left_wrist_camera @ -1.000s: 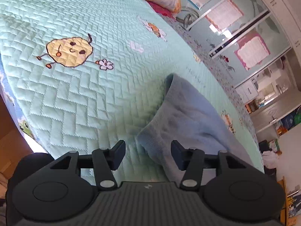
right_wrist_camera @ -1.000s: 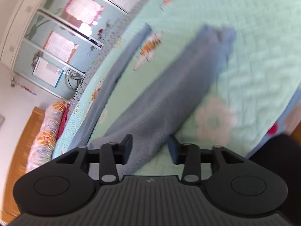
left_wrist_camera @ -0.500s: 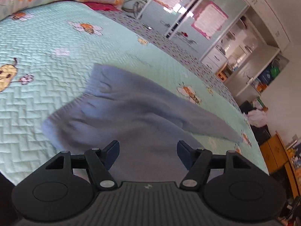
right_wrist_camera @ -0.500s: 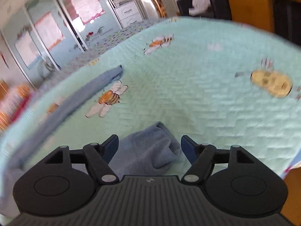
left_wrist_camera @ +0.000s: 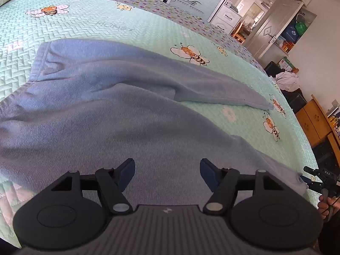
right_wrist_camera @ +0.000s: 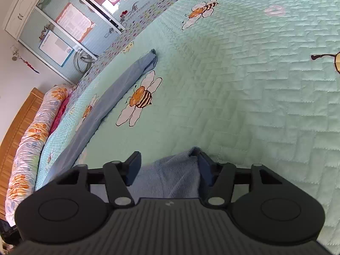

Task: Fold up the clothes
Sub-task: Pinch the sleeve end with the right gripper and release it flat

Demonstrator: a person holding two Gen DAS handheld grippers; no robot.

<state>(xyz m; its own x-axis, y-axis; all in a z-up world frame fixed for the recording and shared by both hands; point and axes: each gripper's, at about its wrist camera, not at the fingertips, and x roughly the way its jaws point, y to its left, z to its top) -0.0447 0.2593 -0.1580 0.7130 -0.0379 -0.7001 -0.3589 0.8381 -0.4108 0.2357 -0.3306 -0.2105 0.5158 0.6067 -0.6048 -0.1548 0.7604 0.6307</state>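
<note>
A bed with a mint green quilted cover (left_wrist_camera: 89,21) printed with bees fills both views, and a wardrobe with sliding doors (right_wrist_camera: 70,21) stands behind it. The left tongs (left_wrist_camera: 167,171) stand wide apart above the blue trousers (left_wrist_camera: 106,110), with no cloth pinched between them. The right tongs (right_wrist_camera: 169,165) are closing, and the hem of one trouser leg (right_wrist_camera: 170,176) lies between them, against the right pad. In the left view the trousers lie flat, waistband at upper left and legs running toward the lower right.
</note>
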